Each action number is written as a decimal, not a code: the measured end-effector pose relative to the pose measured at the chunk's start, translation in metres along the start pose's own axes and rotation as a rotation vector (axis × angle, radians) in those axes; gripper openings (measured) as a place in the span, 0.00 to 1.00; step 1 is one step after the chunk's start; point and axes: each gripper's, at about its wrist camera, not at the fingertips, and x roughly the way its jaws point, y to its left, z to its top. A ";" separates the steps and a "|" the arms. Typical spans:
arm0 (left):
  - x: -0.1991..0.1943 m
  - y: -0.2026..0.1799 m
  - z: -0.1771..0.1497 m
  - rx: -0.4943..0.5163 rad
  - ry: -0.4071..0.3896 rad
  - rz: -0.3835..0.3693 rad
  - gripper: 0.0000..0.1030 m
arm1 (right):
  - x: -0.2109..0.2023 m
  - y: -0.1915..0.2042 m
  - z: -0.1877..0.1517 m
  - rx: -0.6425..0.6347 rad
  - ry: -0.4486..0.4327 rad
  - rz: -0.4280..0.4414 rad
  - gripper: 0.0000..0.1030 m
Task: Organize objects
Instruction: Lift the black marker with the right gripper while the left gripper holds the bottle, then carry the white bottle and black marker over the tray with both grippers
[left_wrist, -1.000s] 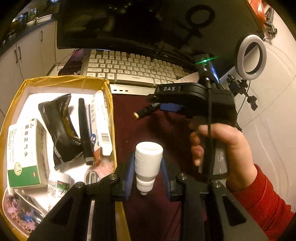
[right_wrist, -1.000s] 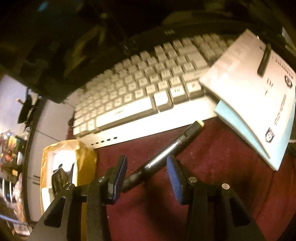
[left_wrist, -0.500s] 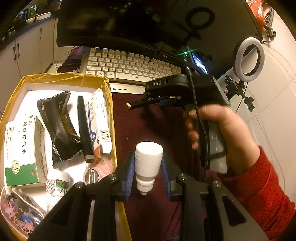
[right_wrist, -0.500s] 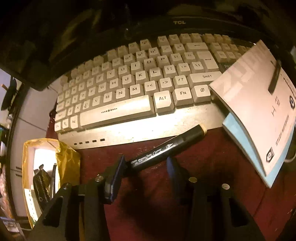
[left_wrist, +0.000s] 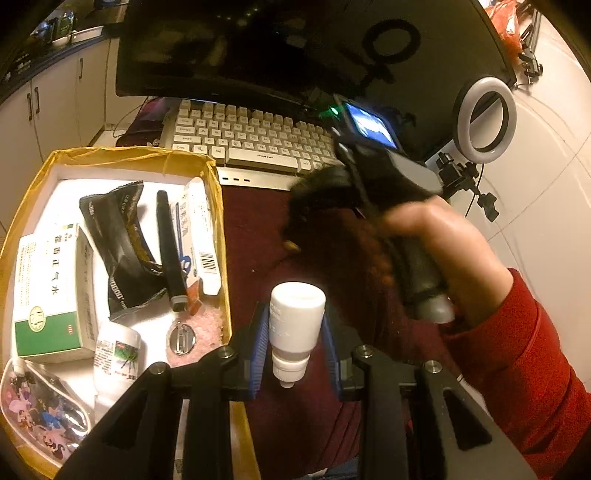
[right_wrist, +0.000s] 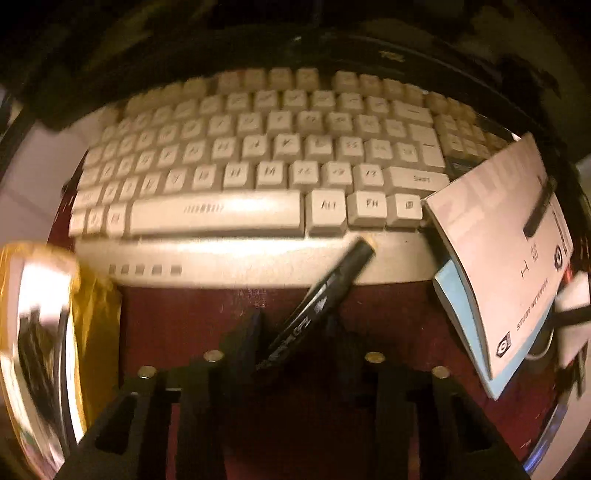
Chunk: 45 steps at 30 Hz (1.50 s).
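Yellow-rimmed box (left_wrist: 218, 206) at left already stocked with packets and a pen, left hand-held gripper (left_wrist: 295, 350) pinching white bottle (left_wrist: 295, 321) nearby, right hand-held gripper (right_wrist: 295, 332) closing around black marker (right_wrist: 321, 299) near keyboard (right_wrist: 258, 177); both undelivered.

Two markers (left_wrist: 168, 243) (perhaps), one bottle (left_wrist: 295, 325).

Left hand-held gripper (left_wrist: 295, 347) clamps a white bottle (left_wrist: 295, 321) beside the yellow box (left_wrist: 218, 177).

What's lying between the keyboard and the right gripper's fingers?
A black marker, running from between the right gripper toward the keyboard, over maroon cloth; right wrist view.
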 end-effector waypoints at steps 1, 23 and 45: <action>-0.001 0.000 0.001 0.000 -0.004 0.000 0.26 | -0.002 -0.002 -0.006 -0.035 0.002 0.008 0.29; 0.011 -0.022 -0.007 0.006 -0.036 0.082 0.26 | -0.054 -0.064 -0.147 -0.035 -0.211 0.285 0.15; -0.039 -0.015 -0.012 -0.035 -0.146 0.132 0.26 | -0.092 -0.024 -0.157 -0.141 -0.300 0.312 0.15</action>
